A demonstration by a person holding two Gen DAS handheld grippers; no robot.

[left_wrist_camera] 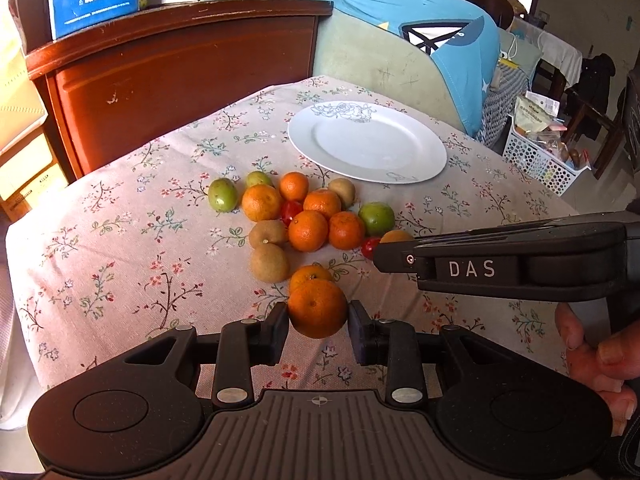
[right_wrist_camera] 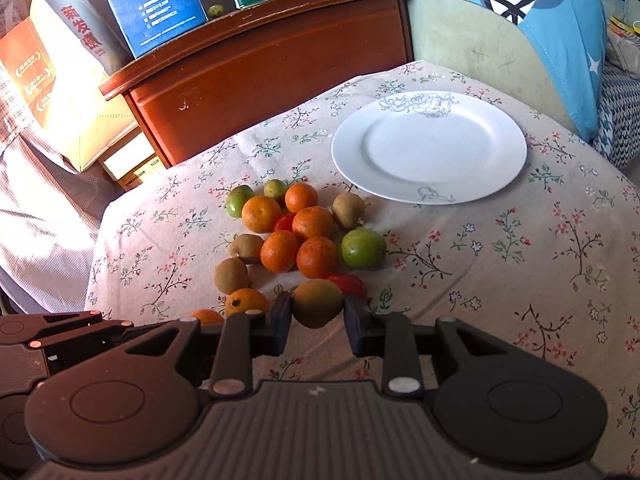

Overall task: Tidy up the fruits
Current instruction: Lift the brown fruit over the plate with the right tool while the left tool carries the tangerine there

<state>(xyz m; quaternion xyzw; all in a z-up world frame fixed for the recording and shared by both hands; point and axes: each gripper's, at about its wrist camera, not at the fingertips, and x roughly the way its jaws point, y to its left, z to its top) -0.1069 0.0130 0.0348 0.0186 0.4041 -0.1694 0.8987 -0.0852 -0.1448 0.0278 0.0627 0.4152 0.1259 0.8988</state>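
Your left tool is pinching an orange between its two pads, holding it at the near edge of the fruit pile. Your right tool is pinching a brown kiwi in the same way, its pads pressed against the kiwi's sides. In the left camera's view, your right tool reaches in from the right side, with your hand wrapped around its handle. Both tools tilt downward over a desk covered by a pale cloth printed with small flowers. The rest of the fruit lies in a loose cluster in the middle of the desk: several more oranges, including one just behind the held orange; brown kiwis on the left side of the pile; green round fruits, one at the far left and one at the right; and small red fruits tucked among them, one of them just behind the held kiwi. A white plate with a faint line drawing on its rim sits farther away and to the right of the pile, with no fruit on it. Beyond the desk stands a dark red wooden cabinet with blue and green boxes on top.
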